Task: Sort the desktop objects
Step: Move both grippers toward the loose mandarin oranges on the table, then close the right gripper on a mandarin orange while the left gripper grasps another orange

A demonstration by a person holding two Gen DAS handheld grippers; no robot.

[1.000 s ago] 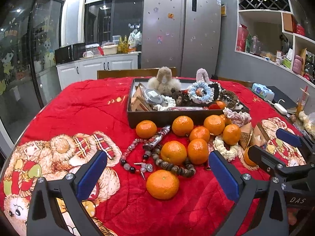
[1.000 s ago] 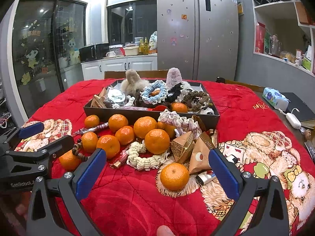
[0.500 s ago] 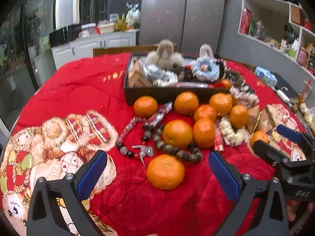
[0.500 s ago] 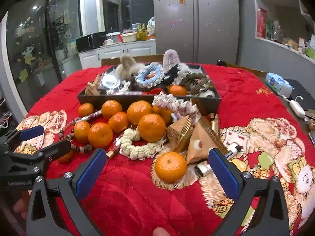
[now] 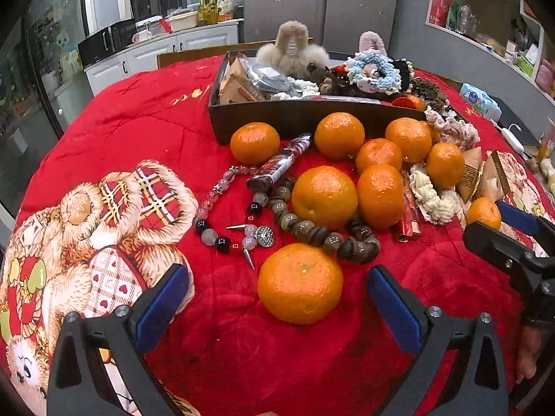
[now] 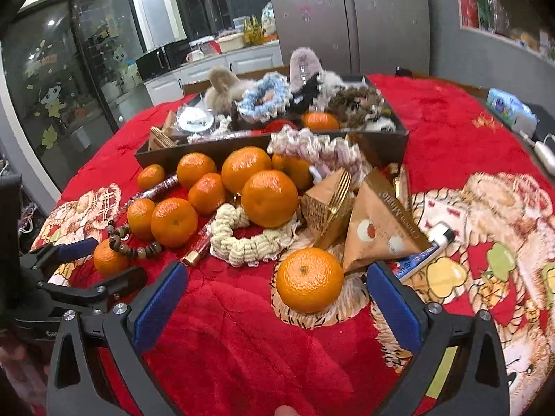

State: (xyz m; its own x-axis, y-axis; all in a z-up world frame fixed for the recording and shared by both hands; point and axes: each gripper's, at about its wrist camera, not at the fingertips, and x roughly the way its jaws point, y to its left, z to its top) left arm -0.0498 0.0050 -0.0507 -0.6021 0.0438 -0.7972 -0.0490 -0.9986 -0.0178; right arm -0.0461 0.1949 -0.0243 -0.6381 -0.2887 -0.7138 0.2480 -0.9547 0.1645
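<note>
Several oranges lie on a red blanket in front of a dark tray (image 5: pixel 312 118) holding scrunchies and fluffy clips. My left gripper (image 5: pixel 277 298) is open and empty, its jaws on either side of the nearest orange (image 5: pixel 300 282), just short of it. My right gripper (image 6: pixel 277 294) is open and empty, with a lone orange (image 6: pixel 308 279) just ahead between its jaws. Bead bracelets (image 5: pixel 322 232), a cream scrunchie (image 6: pixel 249 235) and brown triangular packets (image 6: pixel 378 225) lie among the oranges. The dark tray also shows in the right wrist view (image 6: pixel 208 149).
A tube (image 6: pixel 426 246) lies right of the packets. The right gripper appears at the right edge of the left view (image 5: pixel 513 242); the left gripper appears at the left edge of the right view (image 6: pixel 69 270). A tissue pack (image 6: pixel 510 109) and a white cable sit far right.
Both grippers have moved forward and down toward the table. Each now has its nearest orange close between its open jaws. Nothing on the table has moved.
</note>
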